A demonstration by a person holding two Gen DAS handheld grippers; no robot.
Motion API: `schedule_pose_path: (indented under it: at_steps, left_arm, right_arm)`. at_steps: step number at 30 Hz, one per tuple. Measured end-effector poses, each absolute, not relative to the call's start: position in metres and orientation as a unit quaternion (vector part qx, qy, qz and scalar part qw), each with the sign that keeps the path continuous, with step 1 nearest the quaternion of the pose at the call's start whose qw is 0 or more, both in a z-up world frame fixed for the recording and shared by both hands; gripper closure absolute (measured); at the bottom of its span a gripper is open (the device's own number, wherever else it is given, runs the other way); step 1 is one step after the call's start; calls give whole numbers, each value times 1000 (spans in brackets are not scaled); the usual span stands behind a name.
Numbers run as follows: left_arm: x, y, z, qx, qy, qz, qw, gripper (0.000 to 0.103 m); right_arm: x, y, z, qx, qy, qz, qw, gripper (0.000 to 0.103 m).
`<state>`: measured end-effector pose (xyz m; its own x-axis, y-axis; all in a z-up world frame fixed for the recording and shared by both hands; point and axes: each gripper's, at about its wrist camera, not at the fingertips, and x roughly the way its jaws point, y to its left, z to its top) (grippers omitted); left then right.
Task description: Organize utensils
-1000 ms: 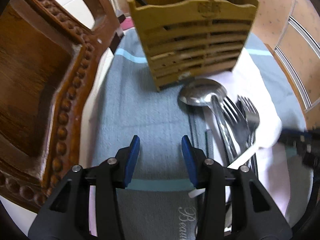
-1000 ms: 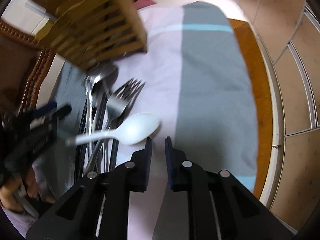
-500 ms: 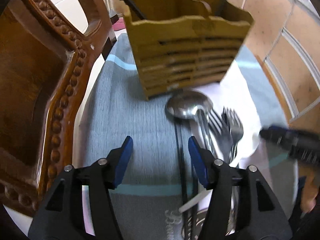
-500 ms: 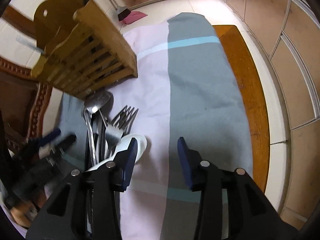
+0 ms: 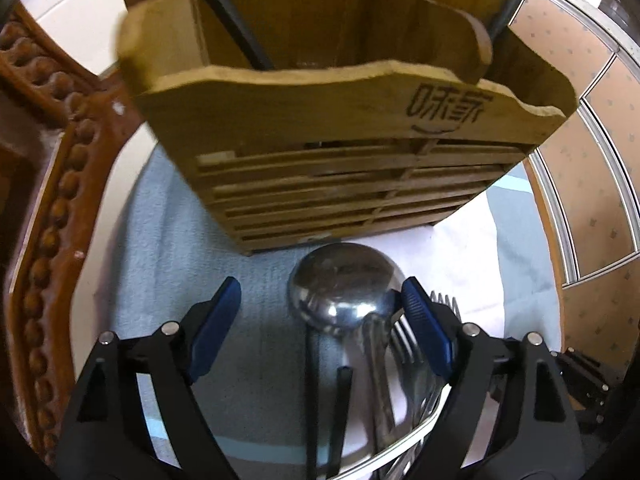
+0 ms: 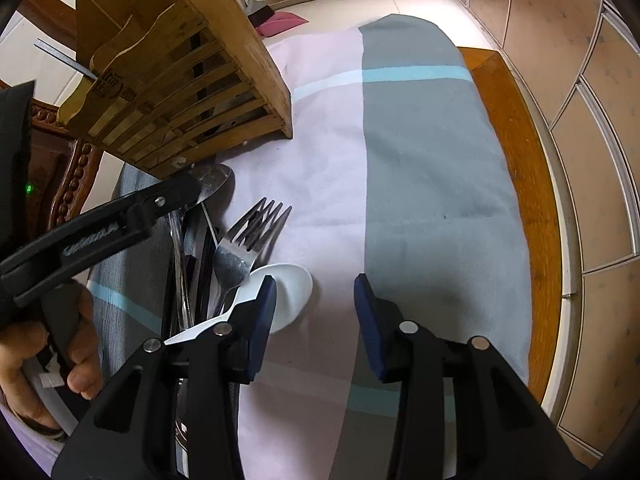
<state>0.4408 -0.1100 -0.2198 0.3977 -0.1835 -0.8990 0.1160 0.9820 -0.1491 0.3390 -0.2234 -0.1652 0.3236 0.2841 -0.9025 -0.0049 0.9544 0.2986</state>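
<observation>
I am at the picking-up step: my left gripper (image 5: pixel 320 312), its jaws just opened wide, straddles the shiny steel ladle bowl (image 5: pixel 340 288) at lower centre without pressing it. My right gripper (image 6: pixel 316 300), half open and empty, hangs above the white plastic spoon (image 6: pixel 286 292). Steel forks (image 6: pixel 252 236) and dark handles lie heaped on the grey-and-pink striped cloth (image 6: pixel 424 152). Next, I judge, I must close on one handle and lift it into the slatted wooden utensil holder (image 5: pixel 348 136) above; only a black rod shows inside.

The wooden caddy (image 6: pixel 176 80) blocks the far side of the utensil pile (image 6: pixel 224 248); the cloth (image 6: pixel 420 184) on its right lies open.
</observation>
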Motion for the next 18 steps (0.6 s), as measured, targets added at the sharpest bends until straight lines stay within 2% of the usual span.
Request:
schedule_pose_path:
  at_steps: [2,3,4,5,8,15,16,17,18]
  left_arm:
    - [446,-111,-223,-40,543,-93,834,23]
    - [447,-110,-223,-48,543,-98,833,30]
    - [447,-110,-224,-59,543,-110,831,42]
    - [449,-111,-225,-69,543,-119,828,44]
    - [447,-115,-224,-58,536,-110,835,45]
    - [437,-94,-220,-74,527,-113,839,48]
    - [428,-92,-218,-75,524,-113,841,62]
    - [424,-84,-214,-76,521,-116,842,71]
    - [421,-77,-210,-76,522,-119,842,71]
  right_arm:
    - [338,-226,-165,119,574,89,805,67]
    - [339,-227,-166,118,574,87,806,70]
    - [339,-228,-165,119,573,85,806,71]
    - [339,-229,-165,122,573,83,806,75]
    - [340,-233,-166,129,574,84,804,86]
    - [342,-235,-162,129,564,72,812,93]
    - [341,-237,-160,128,561,69,815,93]
    - [340,-238,-158,126,557,64,819,93]
    - [340,-240,-156,124,554,61,821,93]
